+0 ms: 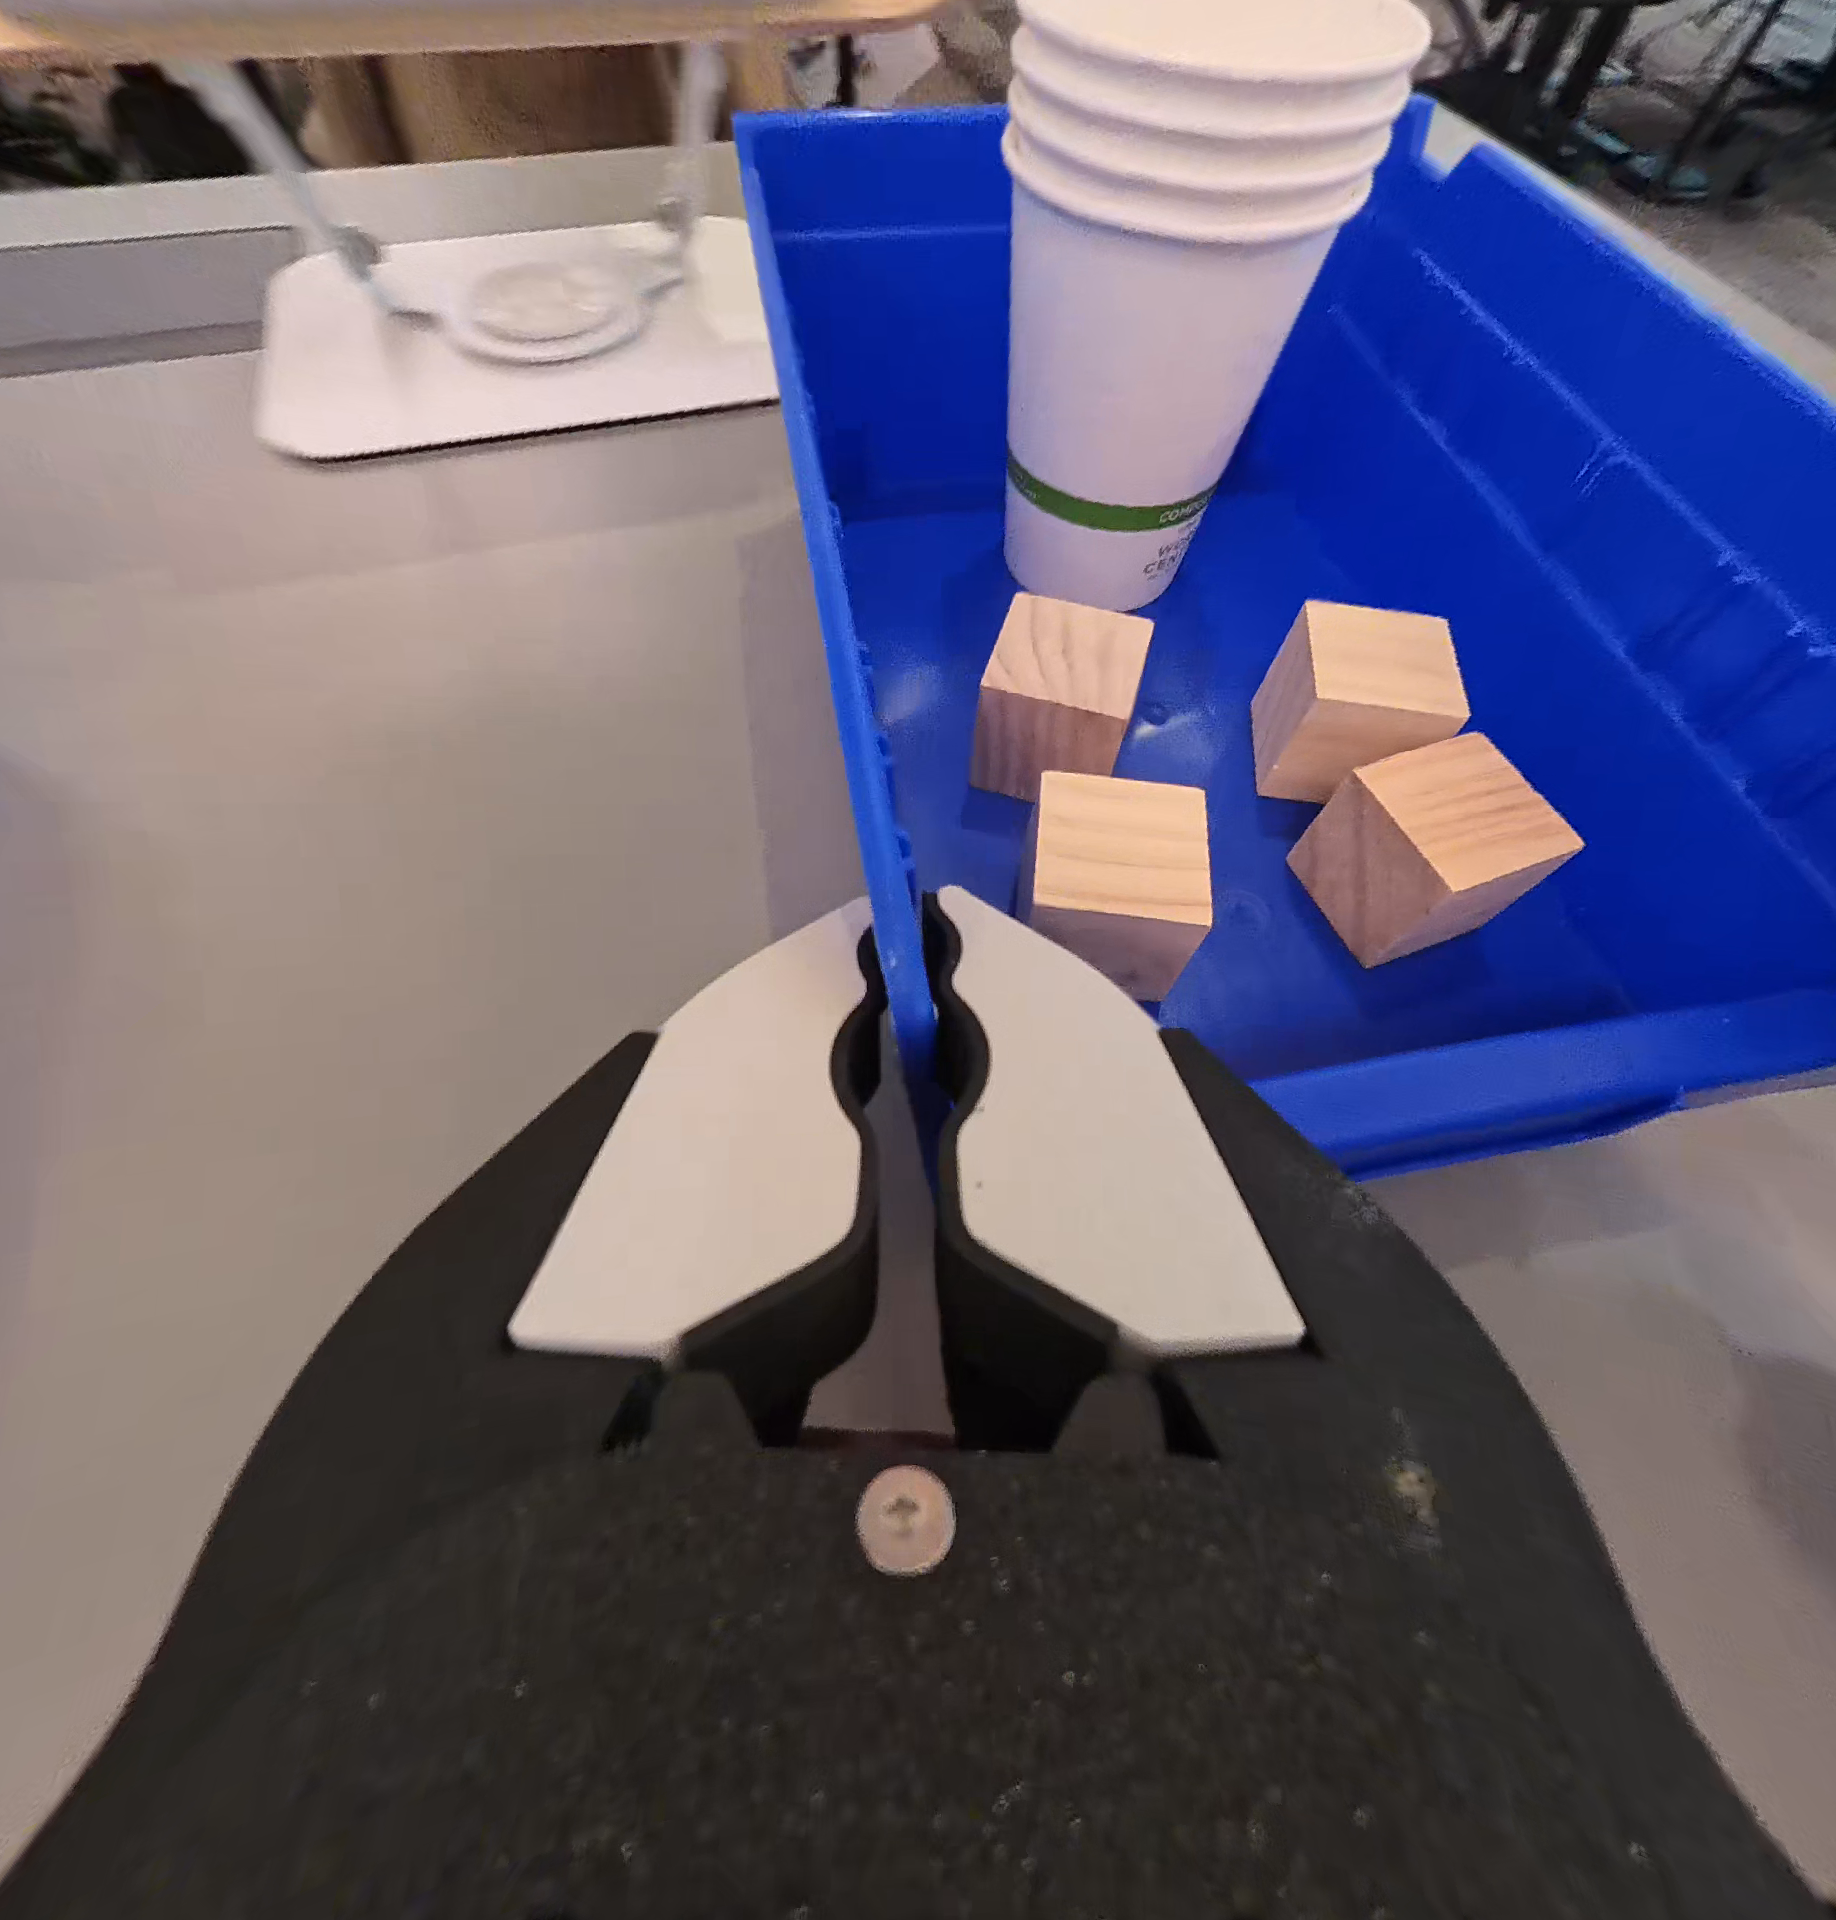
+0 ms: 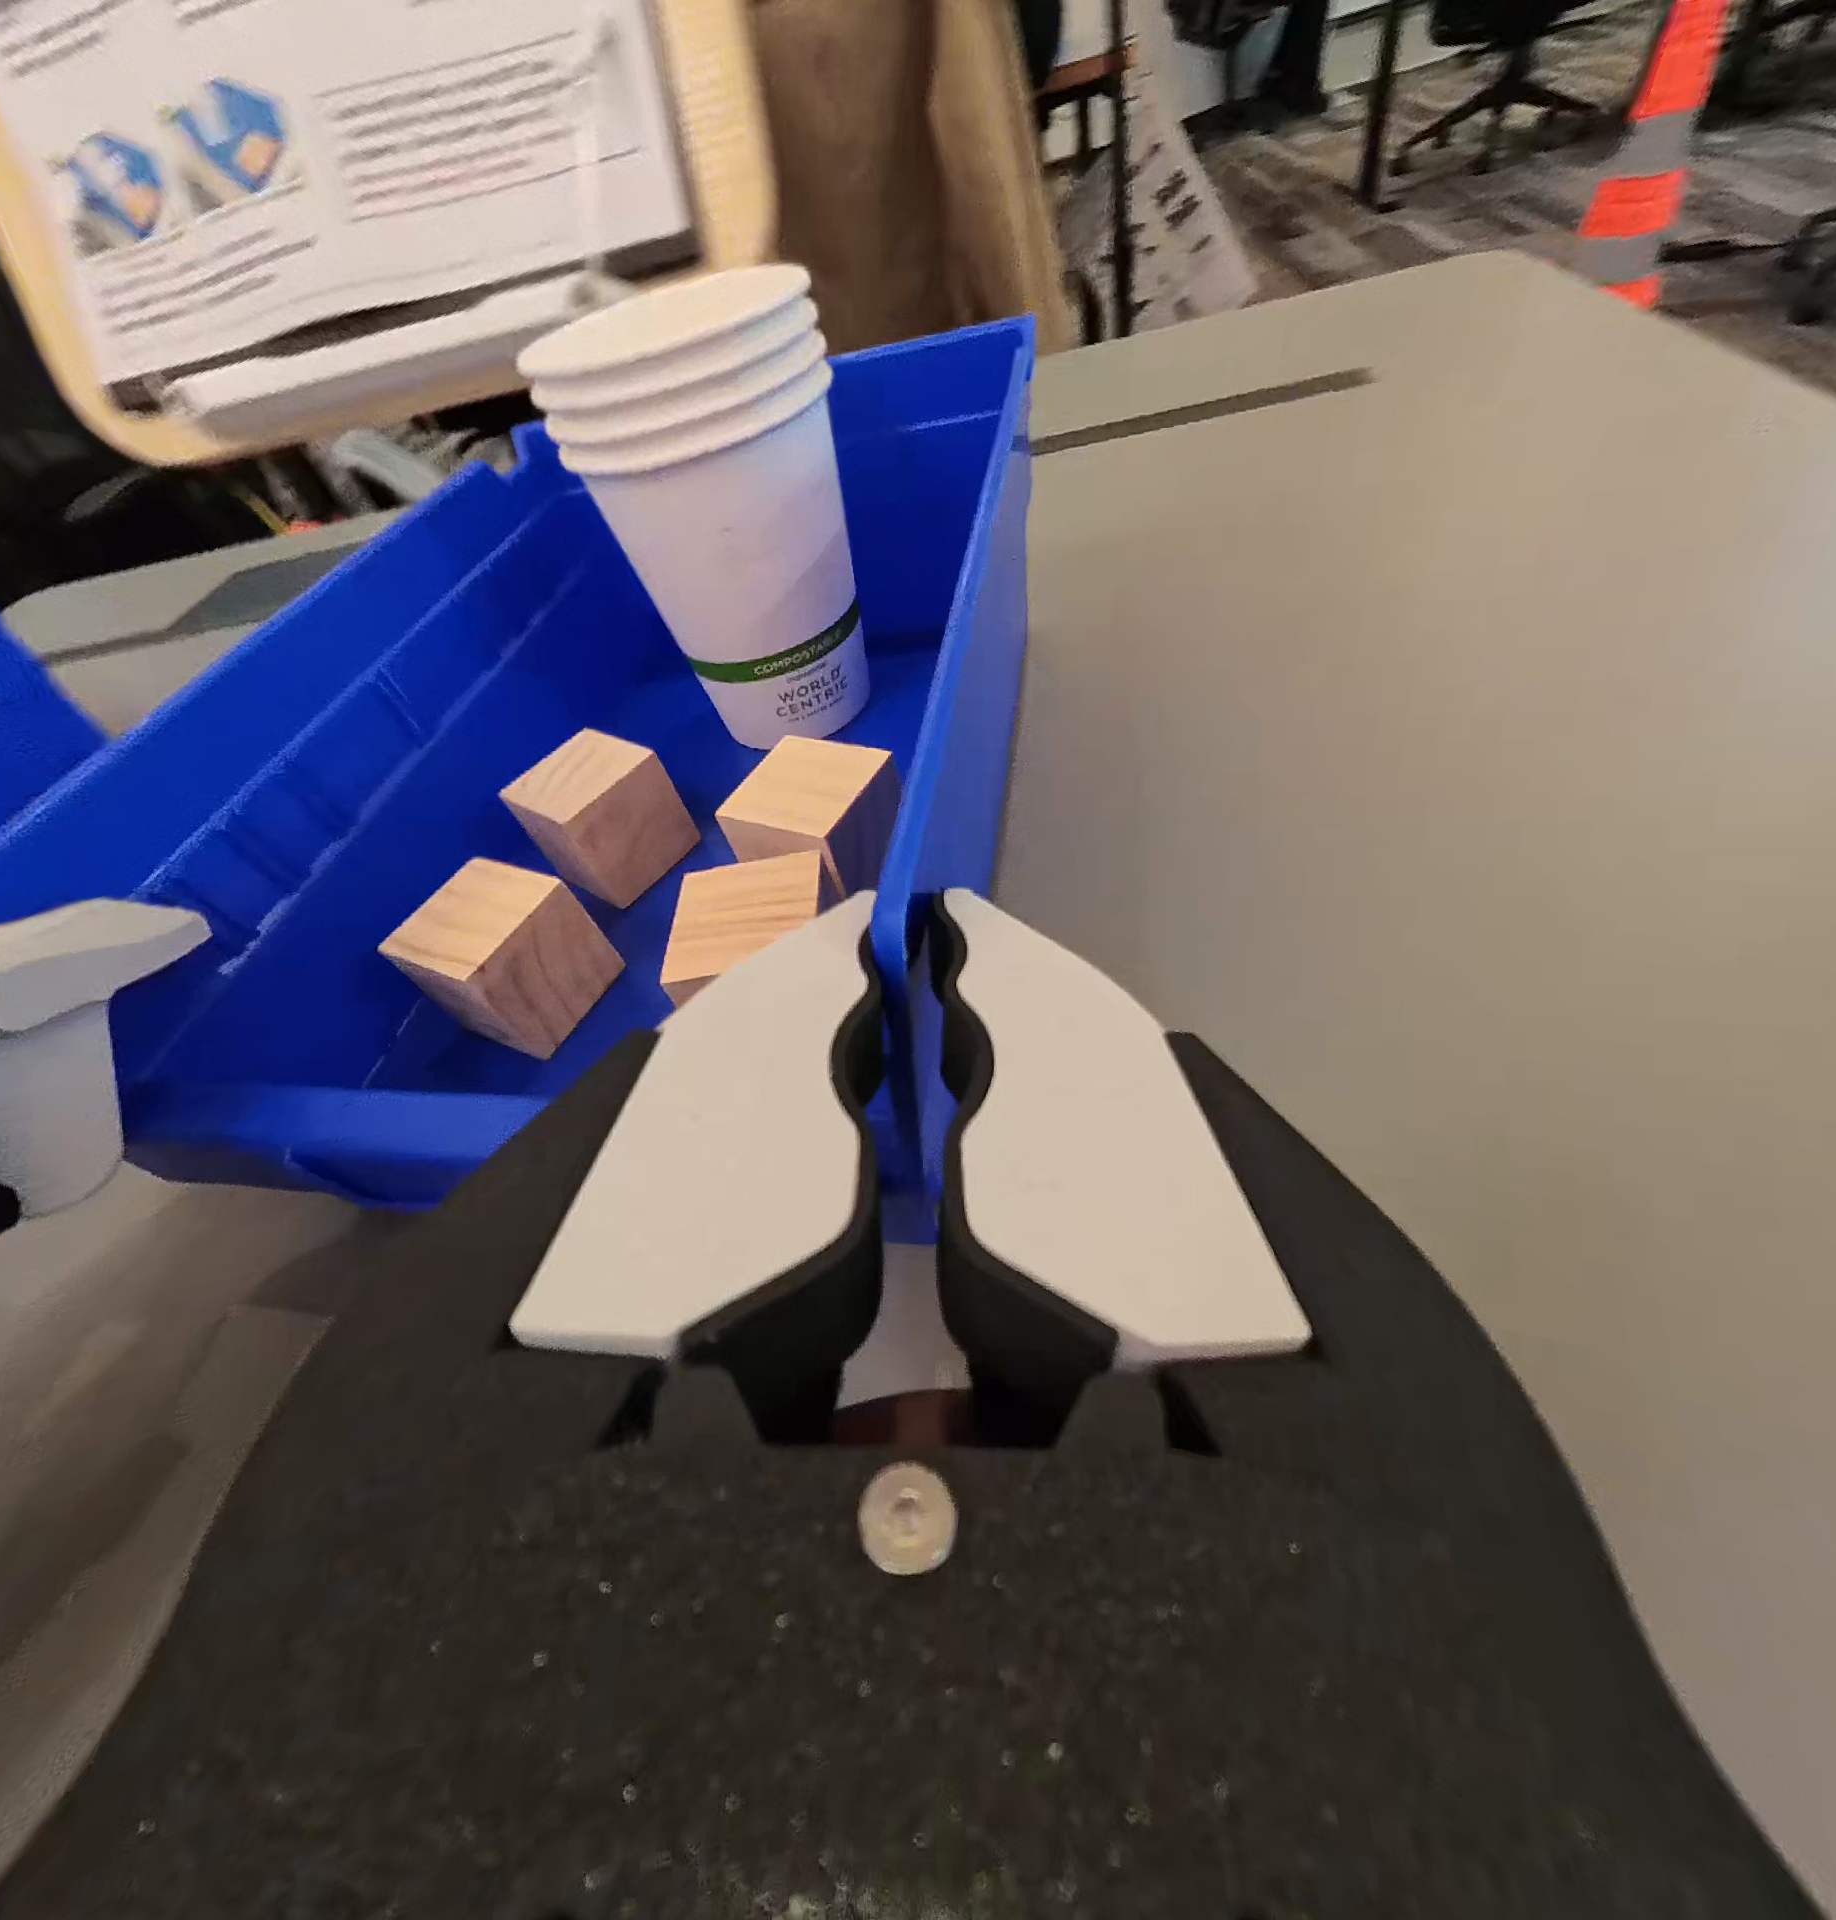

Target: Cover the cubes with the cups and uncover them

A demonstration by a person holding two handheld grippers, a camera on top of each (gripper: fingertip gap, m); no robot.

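Observation:
A blue plastic bin (image 1: pixel 1516 468) stands on the grey table. In it stand a stack of white paper cups (image 1: pixel 1153 343) and several wooden cubes, among them one by the cups (image 1: pixel 1065 707) and one near my fingers (image 1: pixel 1122 862). My left gripper (image 1: pixel 906 914) is shut on the bin's left wall, with both pads pressed on the thin blue edge. In the right wrist view, my right gripper (image 2: pixel 909 914) is shut on the bin's (image 2: pixel 966 623) right wall. The cups (image 2: pixel 727 520) and cubes (image 2: pixel 602 810) lie to its left. A finger of the left gripper (image 2: pixel 72 956) shows at the bin's far wall.
A white flat base with a clear holder (image 1: pixel 509 343) lies on the table (image 1: pixel 374 831) left of the bin. A board with printed sheets (image 2: pixel 322 177) stands behind the bin. Another blue piece (image 2: pixel 10 707) shows at the left edge. An orange and grey post (image 2: pixel 1641 156) stands beyond the table.

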